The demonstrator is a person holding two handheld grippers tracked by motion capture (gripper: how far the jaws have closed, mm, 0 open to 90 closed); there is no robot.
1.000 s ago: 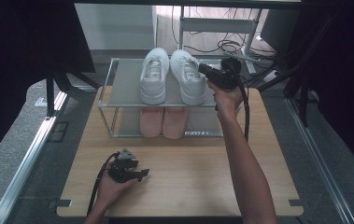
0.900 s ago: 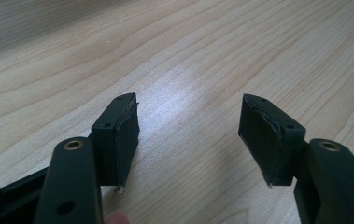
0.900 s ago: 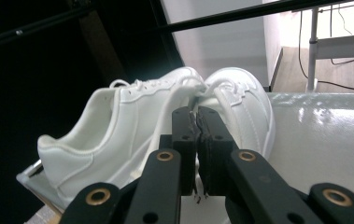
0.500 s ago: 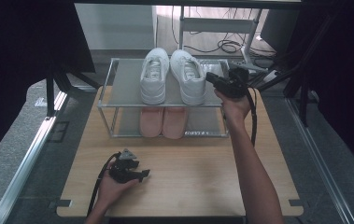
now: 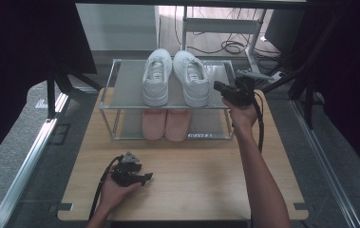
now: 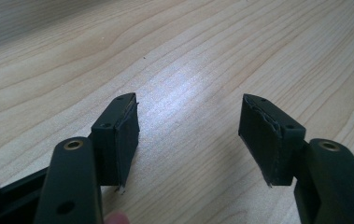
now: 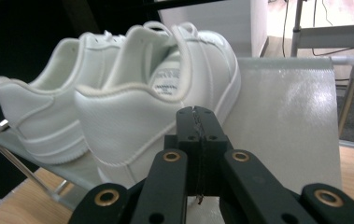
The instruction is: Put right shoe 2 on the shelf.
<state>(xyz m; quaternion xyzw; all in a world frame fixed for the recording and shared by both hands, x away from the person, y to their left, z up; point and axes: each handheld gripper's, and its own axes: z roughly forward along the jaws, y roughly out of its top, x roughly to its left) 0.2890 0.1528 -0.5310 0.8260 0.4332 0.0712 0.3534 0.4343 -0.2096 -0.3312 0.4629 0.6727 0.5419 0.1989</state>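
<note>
Right now the nearer white sneaker (image 7: 156,112) sits just ahead of the right gripper (image 7: 198,112), its heel toward the fingertips and slightly to their left in the right gripper view. Whether the tips touch the heel cannot be told. The two black jaws have just been closing and now meet pad against pad, with nothing between them. Beyond that shoe, farther left of the fingers, stands its partner, the other white sneaker (image 7: 39,116), heel likewise turned this way. Both rest on the frosted top shelf (image 7: 286,121) of a metal-framed shoe rack (image 5: 108,85), and bare shelf stretches away to the right of the fingertips.

From the high view, the right gripper (image 5: 222,89) is held at the right end of the top shelf, just beside the right-hand sneaker (image 5: 192,78), pointing toward it. Under the shelf, a pair of pink shoes (image 5: 165,124) sits on the lower level, toes facing the person.

Well apart from all this, the left gripper (image 5: 145,177) rests in the person's left hand (image 5: 113,192) low over the wooden table (image 5: 201,190), near its front edge. Its jaws stand wide apart in the left gripper view, the fingertips (image 6: 123,126) bracketing plain wood grain, holding nothing.
</note>
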